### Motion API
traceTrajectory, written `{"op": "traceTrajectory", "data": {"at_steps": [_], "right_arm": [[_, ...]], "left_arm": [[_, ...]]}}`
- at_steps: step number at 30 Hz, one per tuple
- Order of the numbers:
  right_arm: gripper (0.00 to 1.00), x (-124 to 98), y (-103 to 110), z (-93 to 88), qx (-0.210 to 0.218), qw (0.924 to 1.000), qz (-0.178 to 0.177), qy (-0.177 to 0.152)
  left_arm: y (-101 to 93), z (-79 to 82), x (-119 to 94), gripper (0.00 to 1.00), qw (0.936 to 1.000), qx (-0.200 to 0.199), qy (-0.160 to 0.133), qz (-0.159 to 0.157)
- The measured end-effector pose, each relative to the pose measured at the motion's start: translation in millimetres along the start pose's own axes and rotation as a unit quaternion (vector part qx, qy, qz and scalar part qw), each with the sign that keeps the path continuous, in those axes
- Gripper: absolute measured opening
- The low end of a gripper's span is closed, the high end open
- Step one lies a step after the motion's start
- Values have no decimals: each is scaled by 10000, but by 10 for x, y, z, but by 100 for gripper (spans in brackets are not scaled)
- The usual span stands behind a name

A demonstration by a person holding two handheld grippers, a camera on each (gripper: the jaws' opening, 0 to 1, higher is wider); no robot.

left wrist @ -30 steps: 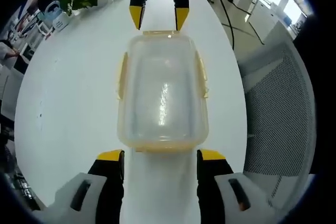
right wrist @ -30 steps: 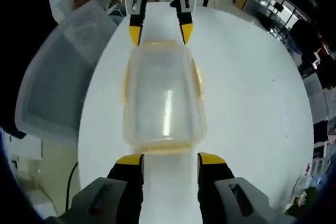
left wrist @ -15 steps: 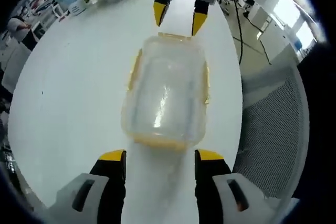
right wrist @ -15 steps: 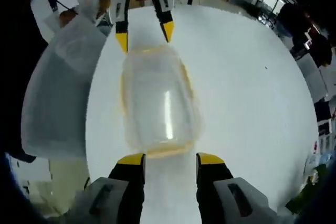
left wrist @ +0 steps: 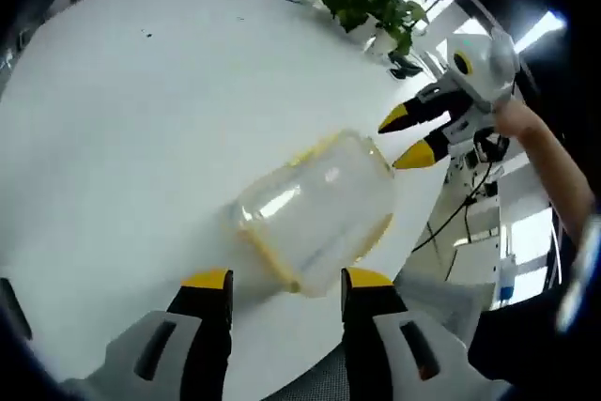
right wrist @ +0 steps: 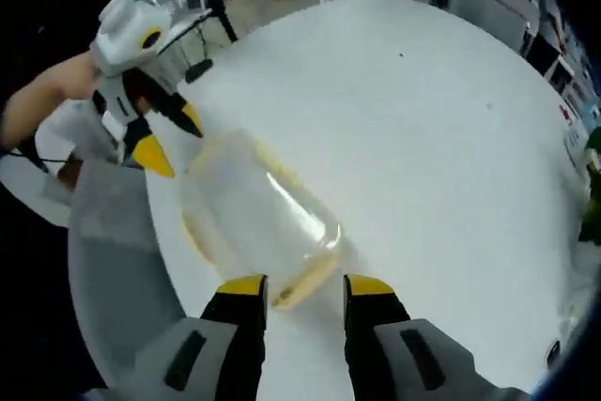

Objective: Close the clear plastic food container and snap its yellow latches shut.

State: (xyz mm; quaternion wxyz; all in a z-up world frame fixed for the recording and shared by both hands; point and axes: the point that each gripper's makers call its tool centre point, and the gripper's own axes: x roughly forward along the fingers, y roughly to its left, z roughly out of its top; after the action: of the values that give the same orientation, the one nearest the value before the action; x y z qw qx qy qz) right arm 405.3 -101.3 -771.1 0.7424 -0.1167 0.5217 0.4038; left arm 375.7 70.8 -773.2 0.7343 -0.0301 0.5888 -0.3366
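Container (left wrist: pixel 315 208) lidded on table (left wrist: pixel 113 138) — latches blurred (possibly shut).

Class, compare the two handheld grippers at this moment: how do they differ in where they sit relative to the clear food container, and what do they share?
In the left gripper view, the left gripper sits at one short end of the clear container, while the right gripper sits off the opposite end. The left gripper's tips straddle that end; the right gripper's tips point at its end from beside it. Both have yellow-tipped black jaws, stand open and grip nothing.
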Motion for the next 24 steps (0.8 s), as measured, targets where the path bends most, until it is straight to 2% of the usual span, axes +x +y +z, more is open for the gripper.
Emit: {"op": "traceTrajectory", "data": {"at_steps": [6,7,9,11,13,15,20,23,24], "right_arm": [[31,-36,-36,-25,435,9990,-117,-38],[31,-30,-60,-20,649,9977,-175,-95],[31,-10,-16,-21,1134,9934,-29,-147],[33,7,-16,-30,1569,9874,-7,-178],[35,24,-84,-66,1656,9858,-216,-156],[31,26,-82,-130,1662,9857,-270,-2],[28,99,0,-58,1923,9811,-114,-202],[28,190,-16,-147,1758,9840,-279,4],[29,214,27,-115,1929,9811,-123,-106]], "left_arm": [[6,36,32,40,9979,-625,-137,-71],[2,44,39,39,9973,-707,-161,-100],[-15,74,62,37,9953,-919,-274,-147],[29,66,88,37,9944,-1019,-275,-61],[64,16,127,37,9942,-1052,-207,47],[86,-15,134,38,9944,-1026,-214,113],[129,101,146,38,9905,-1241,-563,183],[133,93,206,38,9902,-1263,-549,213],[129,42,245,37,9912,-1221,-439,244]]}}
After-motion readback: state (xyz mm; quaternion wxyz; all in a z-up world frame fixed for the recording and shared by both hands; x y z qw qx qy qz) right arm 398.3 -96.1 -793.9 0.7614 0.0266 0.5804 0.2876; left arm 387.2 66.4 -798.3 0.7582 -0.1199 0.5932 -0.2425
